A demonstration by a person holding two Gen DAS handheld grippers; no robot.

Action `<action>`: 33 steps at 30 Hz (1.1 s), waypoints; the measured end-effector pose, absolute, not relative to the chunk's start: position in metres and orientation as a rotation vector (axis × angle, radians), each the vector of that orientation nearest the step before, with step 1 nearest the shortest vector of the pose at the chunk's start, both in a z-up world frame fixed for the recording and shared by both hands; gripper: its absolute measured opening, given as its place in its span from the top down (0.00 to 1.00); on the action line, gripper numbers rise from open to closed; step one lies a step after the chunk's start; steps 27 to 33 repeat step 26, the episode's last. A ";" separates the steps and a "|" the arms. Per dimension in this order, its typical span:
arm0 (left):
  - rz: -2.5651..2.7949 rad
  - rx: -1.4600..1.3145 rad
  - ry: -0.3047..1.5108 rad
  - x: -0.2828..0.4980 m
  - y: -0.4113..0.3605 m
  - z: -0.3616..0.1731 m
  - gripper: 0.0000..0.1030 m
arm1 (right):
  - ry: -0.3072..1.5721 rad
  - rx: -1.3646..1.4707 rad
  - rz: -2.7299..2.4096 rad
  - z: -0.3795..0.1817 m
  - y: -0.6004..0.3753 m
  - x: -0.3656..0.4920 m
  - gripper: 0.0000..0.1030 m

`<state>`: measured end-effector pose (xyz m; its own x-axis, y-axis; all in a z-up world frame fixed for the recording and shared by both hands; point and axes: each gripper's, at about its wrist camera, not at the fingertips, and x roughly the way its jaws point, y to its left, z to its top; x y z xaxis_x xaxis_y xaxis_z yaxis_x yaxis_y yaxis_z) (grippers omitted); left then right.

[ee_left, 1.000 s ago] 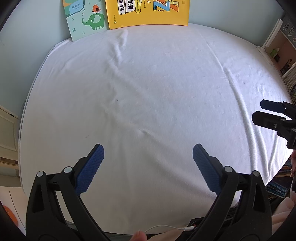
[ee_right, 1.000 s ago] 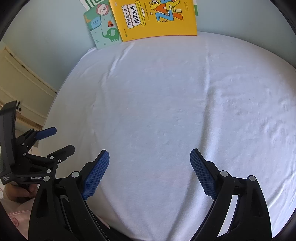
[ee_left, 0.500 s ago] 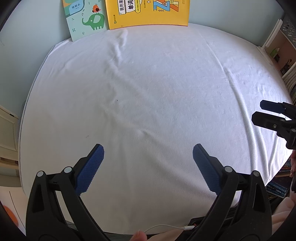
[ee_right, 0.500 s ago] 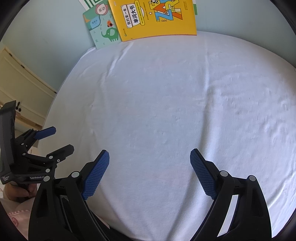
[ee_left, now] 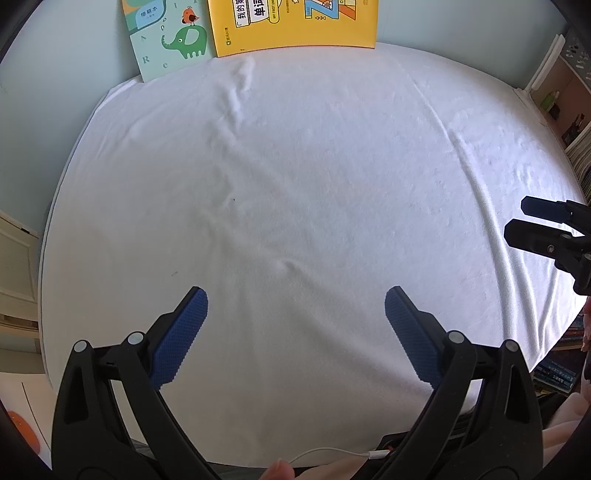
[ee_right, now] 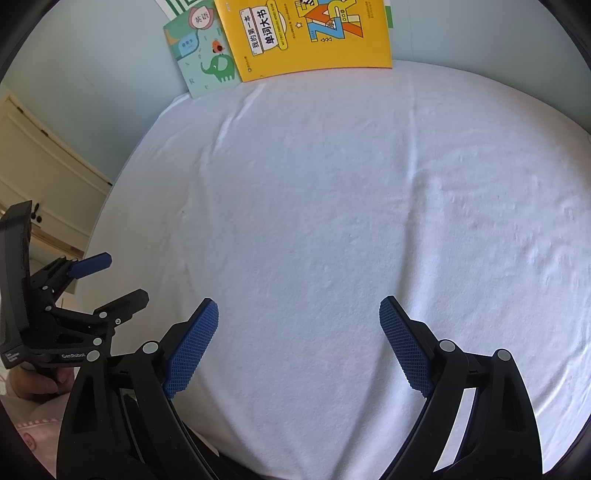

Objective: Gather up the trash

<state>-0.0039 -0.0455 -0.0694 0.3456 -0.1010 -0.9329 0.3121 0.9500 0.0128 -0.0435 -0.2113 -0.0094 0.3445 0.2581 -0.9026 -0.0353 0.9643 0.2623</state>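
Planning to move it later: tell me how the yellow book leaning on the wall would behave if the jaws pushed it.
The yellow book looks thin and soft-covered, so probably bendy. It leans steeply, so a nudge may tip or slide it onto the white cloth.

From my left wrist view the table (ee_left: 314,192) fills the middle of the frame, with two books leaning at its far edge: the elephant book (ee_left: 168,37) at upper left and the word book (ee_left: 295,26) just right of it, overlapping it. A shelf of books (ee_left: 576,140) sits at the right edge, and a cabinet (ee_right: 40,177) stands left of the table in my right wrist view.
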 end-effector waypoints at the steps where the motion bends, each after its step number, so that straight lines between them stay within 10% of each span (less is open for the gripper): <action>1: -0.270 0.204 1.191 -0.003 -0.046 -0.069 0.08 | 1.207 0.210 0.193 -0.009 -0.211 -0.043 0.14; 33: -0.286 0.242 1.180 0.000 -0.059 -0.072 0.08 | 1.220 0.231 0.191 -0.017 -0.213 -0.043 0.14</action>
